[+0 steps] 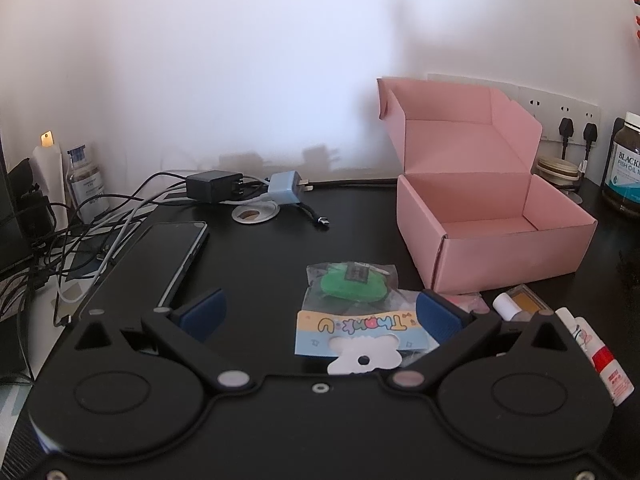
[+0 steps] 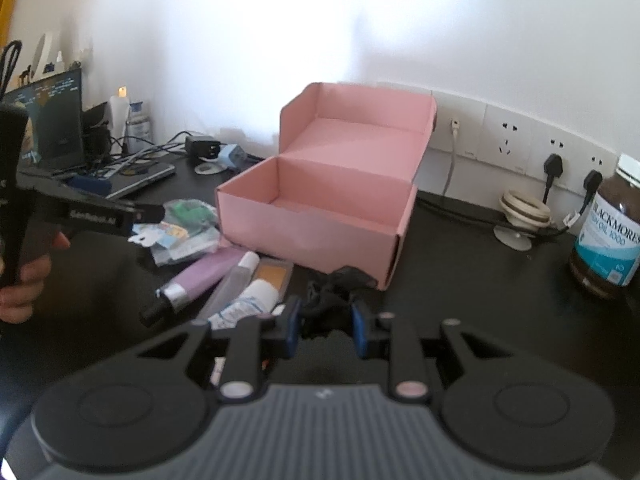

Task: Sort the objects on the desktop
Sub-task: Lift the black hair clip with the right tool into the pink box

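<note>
Gripping a black crumpled item [image 2: 334, 280] before the pink box [image 2: 316, 216], right tool [image 2: 325, 330] nearly closed, left tool [image 1: 320, 314] wide, empty.

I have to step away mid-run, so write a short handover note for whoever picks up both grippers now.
Left gripper: open, hovering over the clear packet holding a green item and a "Thank U" card, not gripping.
Right gripper: shut on the crumpled black fabric piece, just in front of the open pink cardboard box.
Box looks empty; nothing sorted yet.
Left to do: purple tube, white tube, orange-faced flat case, packet.
</note>
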Action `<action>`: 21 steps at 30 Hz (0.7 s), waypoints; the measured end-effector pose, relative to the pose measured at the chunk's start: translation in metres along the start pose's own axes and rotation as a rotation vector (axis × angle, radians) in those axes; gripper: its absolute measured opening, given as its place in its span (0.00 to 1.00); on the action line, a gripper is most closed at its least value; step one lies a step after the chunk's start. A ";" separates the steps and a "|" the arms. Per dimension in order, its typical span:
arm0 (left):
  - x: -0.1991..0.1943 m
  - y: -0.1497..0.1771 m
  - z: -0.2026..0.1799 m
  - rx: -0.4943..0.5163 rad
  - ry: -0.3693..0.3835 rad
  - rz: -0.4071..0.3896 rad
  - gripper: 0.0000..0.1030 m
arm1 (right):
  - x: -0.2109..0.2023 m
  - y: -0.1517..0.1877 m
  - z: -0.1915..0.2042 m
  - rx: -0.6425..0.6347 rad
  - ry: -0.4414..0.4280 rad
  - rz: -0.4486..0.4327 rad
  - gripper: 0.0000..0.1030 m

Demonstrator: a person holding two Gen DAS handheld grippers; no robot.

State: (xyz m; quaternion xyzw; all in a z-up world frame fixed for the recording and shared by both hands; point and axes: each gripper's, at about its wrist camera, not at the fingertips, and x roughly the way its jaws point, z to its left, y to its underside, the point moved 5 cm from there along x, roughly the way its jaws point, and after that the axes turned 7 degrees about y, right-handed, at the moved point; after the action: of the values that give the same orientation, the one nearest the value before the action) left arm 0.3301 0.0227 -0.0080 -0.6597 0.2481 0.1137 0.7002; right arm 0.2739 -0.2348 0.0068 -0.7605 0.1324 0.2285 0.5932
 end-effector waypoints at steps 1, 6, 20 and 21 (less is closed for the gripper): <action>0.000 0.000 0.000 0.000 0.001 -0.001 1.00 | 0.001 -0.002 0.000 0.000 0.000 -0.002 0.24; 0.000 0.000 0.000 -0.003 0.003 -0.002 1.00 | 0.004 -0.014 0.002 -0.011 0.003 -0.017 0.24; -0.002 -0.001 0.003 -0.015 0.000 -0.010 1.00 | 0.016 -0.063 0.013 -0.058 0.000 -0.062 0.24; -0.002 -0.002 0.004 -0.018 0.000 -0.011 1.00 | 0.017 -0.065 0.014 -0.061 0.000 -0.064 0.24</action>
State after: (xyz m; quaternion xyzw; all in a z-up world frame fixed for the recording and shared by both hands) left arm 0.3300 0.0268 -0.0057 -0.6674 0.2436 0.1120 0.6948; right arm 0.3164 -0.2031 0.0504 -0.7821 0.1007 0.2135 0.5768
